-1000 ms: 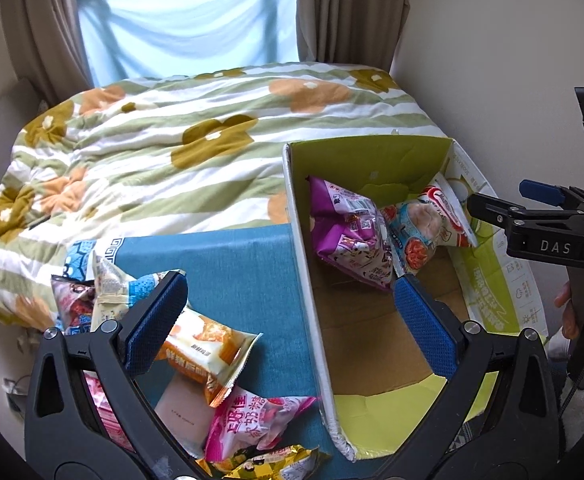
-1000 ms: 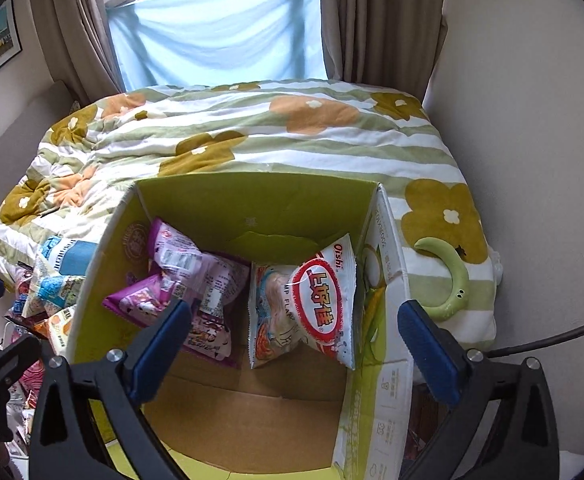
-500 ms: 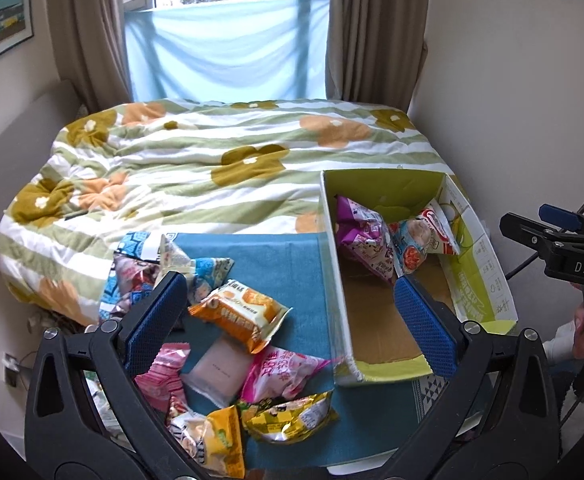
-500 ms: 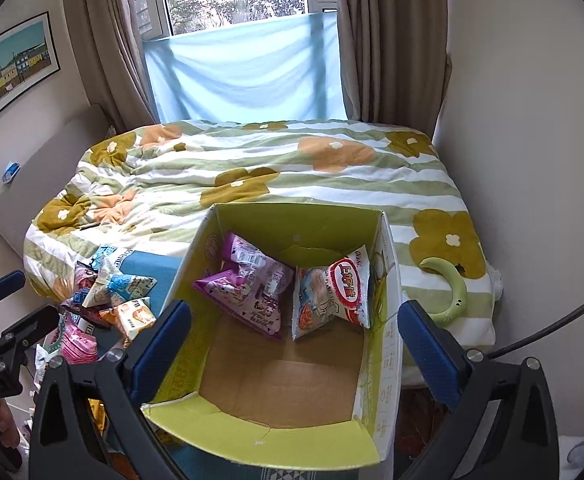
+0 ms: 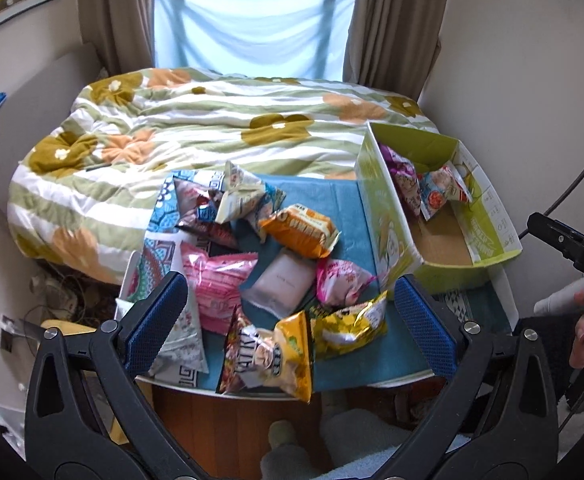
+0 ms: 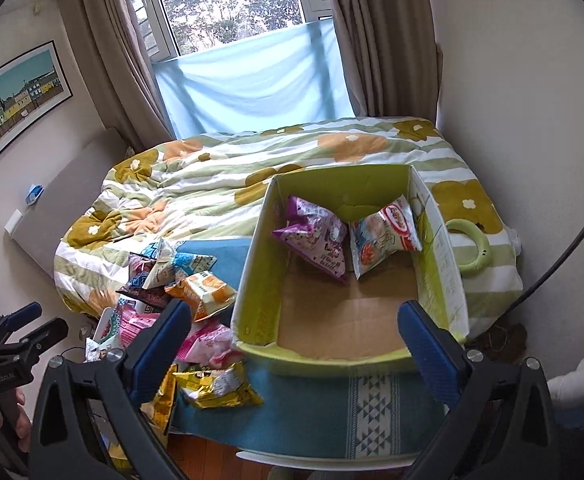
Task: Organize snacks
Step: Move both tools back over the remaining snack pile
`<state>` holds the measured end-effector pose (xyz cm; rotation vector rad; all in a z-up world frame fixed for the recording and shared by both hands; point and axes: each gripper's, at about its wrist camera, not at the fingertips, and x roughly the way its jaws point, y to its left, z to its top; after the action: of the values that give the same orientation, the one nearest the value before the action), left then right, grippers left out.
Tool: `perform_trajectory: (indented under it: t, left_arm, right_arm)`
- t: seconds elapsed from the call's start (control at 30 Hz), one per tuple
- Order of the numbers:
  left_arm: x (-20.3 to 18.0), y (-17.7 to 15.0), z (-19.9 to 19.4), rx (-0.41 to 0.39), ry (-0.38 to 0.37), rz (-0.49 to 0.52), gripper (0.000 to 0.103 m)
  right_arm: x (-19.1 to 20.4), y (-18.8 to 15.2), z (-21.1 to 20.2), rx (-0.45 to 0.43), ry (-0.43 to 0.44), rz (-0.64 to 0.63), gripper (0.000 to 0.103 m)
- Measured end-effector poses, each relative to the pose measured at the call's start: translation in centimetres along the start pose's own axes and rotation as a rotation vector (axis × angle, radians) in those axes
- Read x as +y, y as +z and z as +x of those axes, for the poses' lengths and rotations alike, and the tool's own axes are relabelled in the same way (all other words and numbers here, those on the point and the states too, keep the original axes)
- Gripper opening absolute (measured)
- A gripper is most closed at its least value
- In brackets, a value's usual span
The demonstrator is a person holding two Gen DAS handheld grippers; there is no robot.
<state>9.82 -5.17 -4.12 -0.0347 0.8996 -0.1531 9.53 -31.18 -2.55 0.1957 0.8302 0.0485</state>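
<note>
Left tongs (image 5: 288, 312) — blue pads wide apart, nothing between them, raised above the near edge of the desk (image 5: 344, 360), which wears a teal cloth. Below and just ahead of them lies the loose snack heap:
- yellow packet (image 5: 348, 330), nearest the right pad;
- red-and-yellow packet (image 5: 268, 354), at the desk's near edge;
- pink packet (image 5: 216, 280), by the left pad;
- pale pink flat pouch (image 5: 278, 284), mid-heap;
- small pink-and-white packet (image 5: 338, 282), just beside the box wall;
- orange packet (image 5: 300, 230), farther back;
- white-and-blue packet (image 5: 240, 194), at the far end of the heap, toward the bed (image 5: 196, 128).

Right tongs (image 6: 292, 334) — pads likewise spread wide and gripping nothing, held above the near wall of the green cardboard box (image 6: 252, 280). The box stands on the right part of the desk, open-topped, its brown floor mostly bare. Against its far wall lean two packets, touching each other: purple packet (image 6: 316, 236) on the left, red-and-white packet (image 6: 386, 236) on the right. Both sit well ahead of the right tongs.

A green ring-shaped object (image 6: 474, 246) rests on the bed just beyond the box's right wall.
</note>
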Motion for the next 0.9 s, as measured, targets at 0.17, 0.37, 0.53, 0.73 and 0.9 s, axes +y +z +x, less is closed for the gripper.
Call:
perform_trajectory:
  t: [0.17, 0.37, 0.53, 0.73, 0.9]
  left_arm:
    - [2.3, -3.6, 0.7, 0.070, -0.037, 0.008, 0.102]
    - [3.3, -6.6, 3.3, 0.149, -0.089, 0.013, 0.102]
    - [3.8, -7.9, 6.2, 0.194, -0.123, -0.006, 0.102]
    - [3.8, -9.1, 10.1, 0.231, -0.135, -0.035, 0.102]
    - [3.8, -10.0, 13.4, 0.267, -0.108, -0.056, 0.102]
  right_arm:
    - [2.8, -3.7, -0.2, 0.025, 0.008, 0.022, 0.103]
    - [5.4, -7.6, 0.6, 0.054, 0.017, 0.031, 0.103]
    - [6.8, -9.9, 2.8, 0.075, 0.035, -0.011, 0.103]
    - [7.5, -11.9, 7.3, 0.122, 0.077, -0.069, 0.103]
    - [7.2, -13.1, 11.3, 0.167, 0.125, -0.138, 0.103]
